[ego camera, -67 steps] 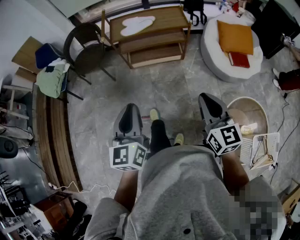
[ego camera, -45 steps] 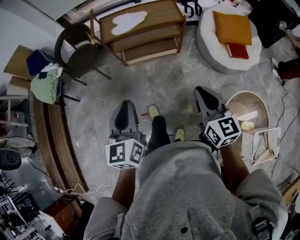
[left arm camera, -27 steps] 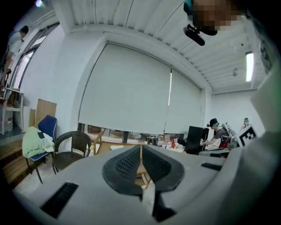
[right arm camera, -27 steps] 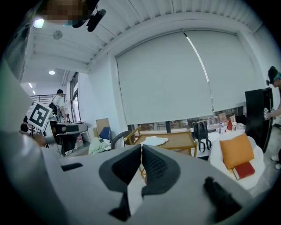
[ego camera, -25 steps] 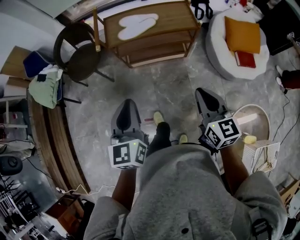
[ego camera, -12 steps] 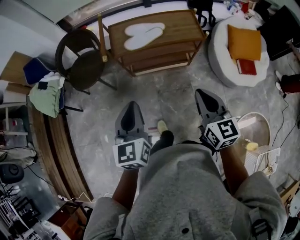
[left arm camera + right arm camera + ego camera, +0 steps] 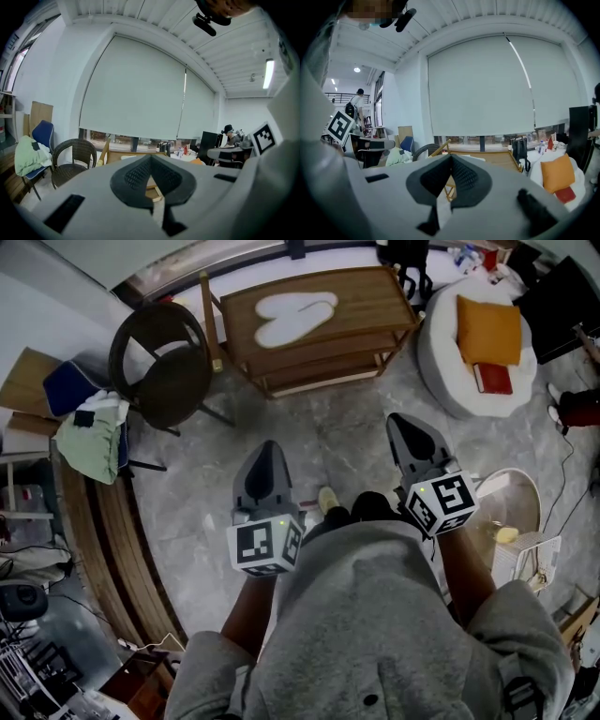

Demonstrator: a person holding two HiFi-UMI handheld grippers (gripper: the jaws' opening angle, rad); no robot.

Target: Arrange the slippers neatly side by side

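The person wears a grey sweatshirt, dark trousers and a yellow-green shoe. The left gripper and right gripper are grey with dark ribbed pads, each carrying a cube of black-and-white markers.

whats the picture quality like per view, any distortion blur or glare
Head view: sharp and evenly lit, the wide lens bends the shelf edges, and the white slippers look washed out. Left gripper view: strong fisheye with black corners, the left claw looming large, a ceiling lamp glaring. Right gripper view: same fisheye and dark corners, the right claw looming large, the blind bright.
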